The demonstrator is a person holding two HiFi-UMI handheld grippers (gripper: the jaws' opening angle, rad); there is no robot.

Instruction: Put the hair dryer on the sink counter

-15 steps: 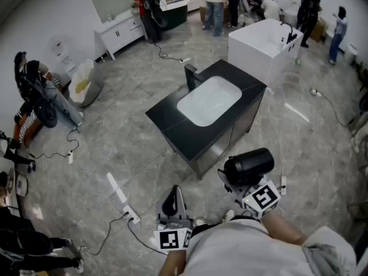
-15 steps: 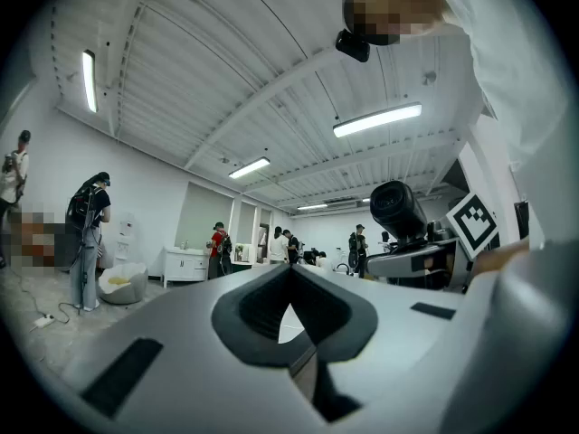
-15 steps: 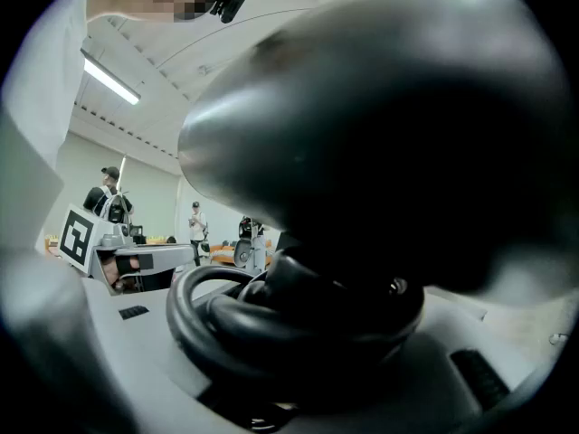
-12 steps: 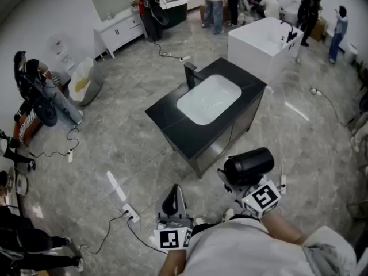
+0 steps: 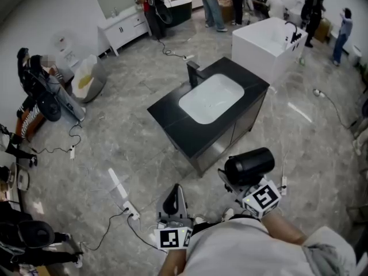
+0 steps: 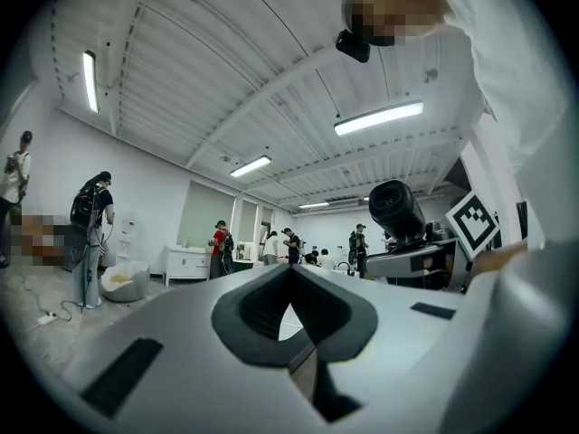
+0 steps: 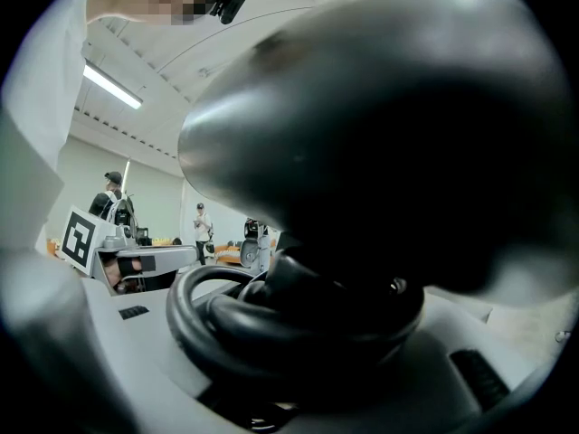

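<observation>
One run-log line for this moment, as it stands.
stage: pre-placement | right gripper: shut on hair dryer, cord coiled at jaws | left gripper: shut, empty | sink counter: ahead of person, hair dryer not yet on it

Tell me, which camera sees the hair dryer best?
The head view: the whole black hair dryer shows from above, short of the sink counter. The left gripper view catches the hair dryer small, from the side. The right gripper view is too close: its dark body and coiled cord fill the frame.
</observation>
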